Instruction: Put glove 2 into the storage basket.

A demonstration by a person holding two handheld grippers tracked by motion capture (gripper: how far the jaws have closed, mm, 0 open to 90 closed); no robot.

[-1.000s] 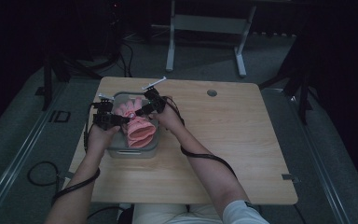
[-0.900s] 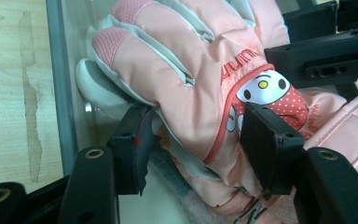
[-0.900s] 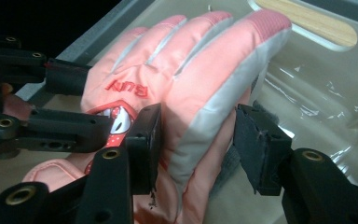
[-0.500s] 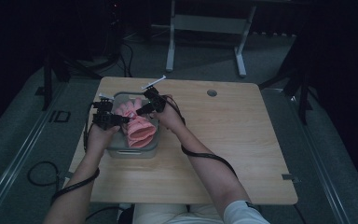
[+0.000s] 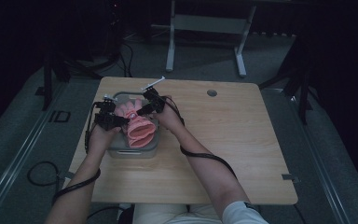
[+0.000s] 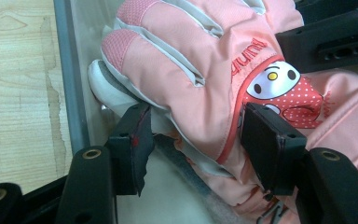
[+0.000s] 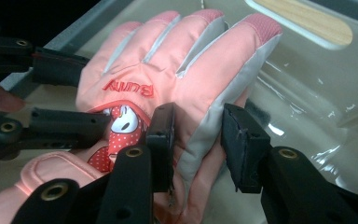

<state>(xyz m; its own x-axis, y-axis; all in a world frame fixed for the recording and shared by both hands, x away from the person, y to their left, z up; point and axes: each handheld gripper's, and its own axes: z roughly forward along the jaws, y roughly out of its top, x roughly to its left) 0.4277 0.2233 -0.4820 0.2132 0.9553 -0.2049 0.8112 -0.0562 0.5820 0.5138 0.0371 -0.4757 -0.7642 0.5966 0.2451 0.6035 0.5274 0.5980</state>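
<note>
A pink glove (image 5: 137,122) lies in a clear plastic bin (image 5: 135,150) at the left side of the wooden counter (image 5: 223,135), its cuff toward the person and its fingers pointing away. Both claws are on it. The left claw (image 6: 193,140) straddles the glove's edge below the fingers, with one jaw against the white underside near the bin wall and the other pressed on the pink back beside the cartoon patch (image 6: 284,88); its jaws are closed on the glove. The right claw (image 7: 196,140) pinches the opposite edge, where the grey side panel meets the pink fabric, with both jaws touching the cloth. In the right gripper view, the left claw's black jaws cross the left of the frame, over the patch.

Compared with a second ago, very little differs: in the high view the glove sits in the same spot in the bin, the hands hold the same places on either side, and the thin white rod (image 5: 153,83) on the right claw still points toward the far edge of the counter.
</note>
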